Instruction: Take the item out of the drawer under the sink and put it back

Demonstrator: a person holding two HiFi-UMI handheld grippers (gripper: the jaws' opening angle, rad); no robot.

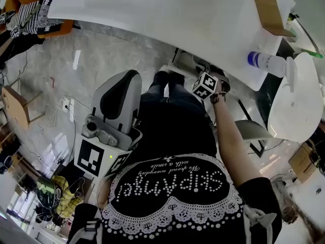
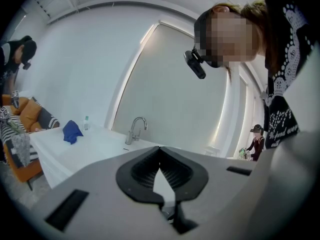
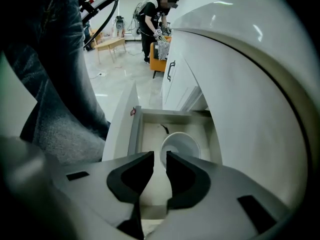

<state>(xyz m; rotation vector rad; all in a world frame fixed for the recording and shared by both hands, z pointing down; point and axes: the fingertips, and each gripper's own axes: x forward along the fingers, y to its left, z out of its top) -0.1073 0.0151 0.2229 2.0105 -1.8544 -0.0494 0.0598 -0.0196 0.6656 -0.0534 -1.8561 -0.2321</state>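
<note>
A white bowl lies in the open drawer under the counter. My right gripper points steeply down over the drawer, jaws a little apart. Only the drawer floor shows in the gap between them. The bowl's left rim sits just beyond the right fingertip, and I cannot tell whether it touches. In the head view only its marker cube shows, past the person's wrist. My left gripper is held up near the body, fingertips together and empty; its grey body shows at the person's left side.
The drawer's white front panel stands close to the person's jeans. A white counter holds a blue-capped bottle. A faucet and blue cloth are on a counter. Other people work in the background.
</note>
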